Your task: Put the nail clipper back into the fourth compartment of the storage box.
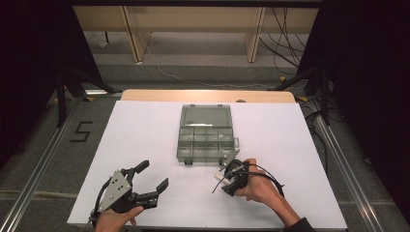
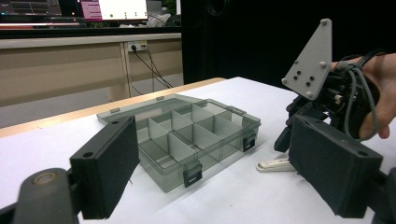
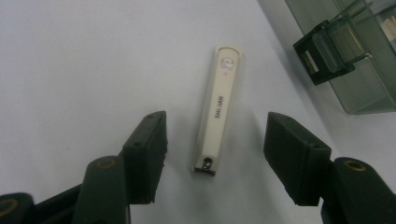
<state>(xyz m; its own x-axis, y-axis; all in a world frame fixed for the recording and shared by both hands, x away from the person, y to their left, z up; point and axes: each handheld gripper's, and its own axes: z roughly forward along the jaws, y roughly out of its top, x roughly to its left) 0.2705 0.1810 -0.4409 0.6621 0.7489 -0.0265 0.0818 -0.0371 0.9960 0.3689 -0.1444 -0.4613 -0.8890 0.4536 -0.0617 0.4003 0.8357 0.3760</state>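
High view – left gripper (image 1: 153,178): you're holding it at the near left of the white table (image 1: 145,135), jaws spread wide, nothing between them.
High view – right gripper (image 1: 226,170): you're pointing it down just off the near right corner of the organizer box (image 1: 205,140); jaw state is hard to read from here.
High view – organizer box: it's sitting mid-table, lid lying open and flat on the far side, compartments facing up.
Left gripper view – own jaws: they're standing released, pads well apart, framing the organizer box (image 2: 187,140).
Left gripper view – nail clipper (image 2: 273,164): it's lying flat on the table, just beside the box's front corner, under your right gripper (image 2: 285,140).
Right gripper view – nail clipper (image 3: 218,109): cream-coloured, lying lengthwise between the jaws, near the box's black latch (image 3: 322,58).
Right gripper view – right gripper (image 3: 215,144): you're keeping it released, both pads clear of the clipper, a gap on each side.
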